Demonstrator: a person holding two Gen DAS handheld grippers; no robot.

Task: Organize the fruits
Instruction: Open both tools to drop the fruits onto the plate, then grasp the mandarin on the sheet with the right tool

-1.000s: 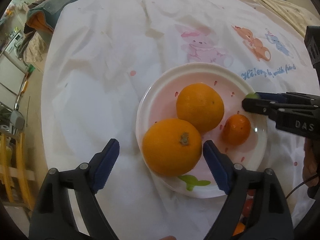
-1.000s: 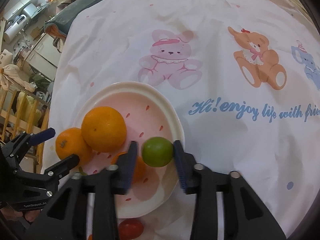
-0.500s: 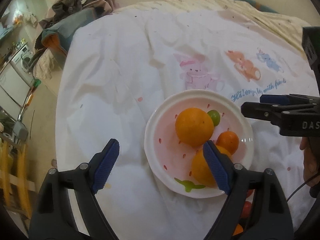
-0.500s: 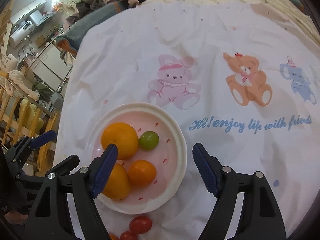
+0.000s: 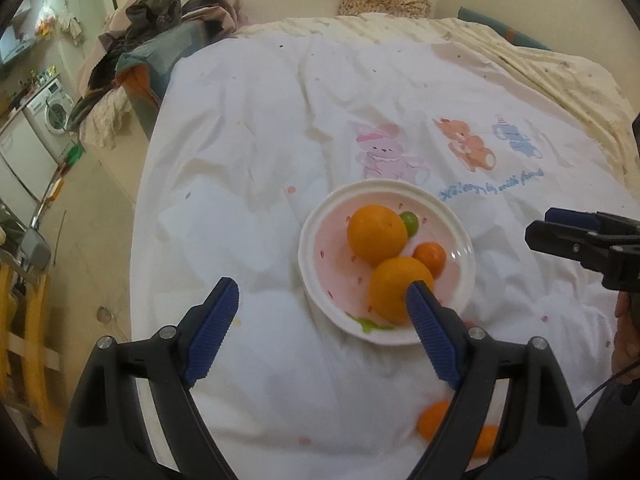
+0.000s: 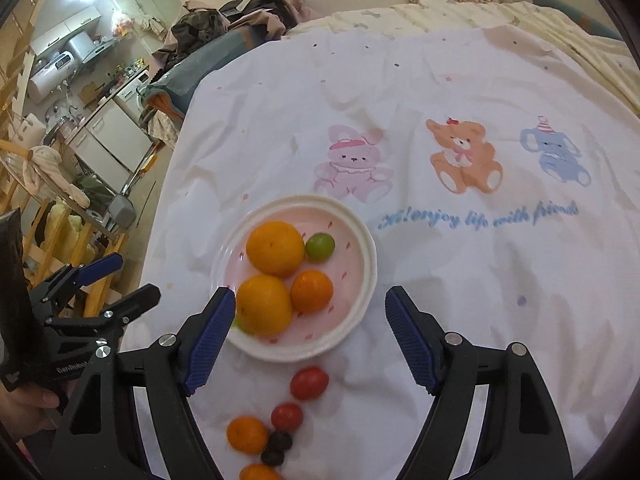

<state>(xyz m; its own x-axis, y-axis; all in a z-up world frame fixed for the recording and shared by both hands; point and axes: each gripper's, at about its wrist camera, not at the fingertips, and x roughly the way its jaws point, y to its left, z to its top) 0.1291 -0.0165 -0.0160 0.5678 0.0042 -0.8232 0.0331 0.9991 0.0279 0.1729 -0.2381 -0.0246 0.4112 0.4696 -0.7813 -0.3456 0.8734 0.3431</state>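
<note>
A white and pink plate [image 5: 316, 264] [image 6: 362, 280] lies on the white printed cloth. It holds two large oranges [image 5: 376, 234] [image 6: 275, 248], a small mandarin [image 5: 431, 257] [image 6: 312, 291] and a green fruit [image 5: 410, 222] [image 6: 320, 246]. My left gripper [image 5: 322, 320] is open and empty, raised in front of the plate's near left edge. My right gripper [image 6: 310, 330] is open and empty, raised above the plate's near edge. Loose fruit lies on the cloth in front of the plate: two red tomatoes [image 6: 309, 383], small mandarins [image 6: 247, 435] [image 5: 434, 420] and dark fruits [image 6: 278, 442].
The cloth has cartoon animals [image 6: 464, 156] and blue lettering [image 6: 478, 216] beyond the plate. The bed's left edge [image 5: 140, 240] drops to the floor. Clothes pile [image 5: 160, 20] at the back left. The other gripper shows at each view's side [image 5: 580, 240] [image 6: 92, 292].
The right gripper opened and left the green fruit on the plate. Both grippers pulled up and back from the plate, so more of the bed and the loose fruit shows.
</note>
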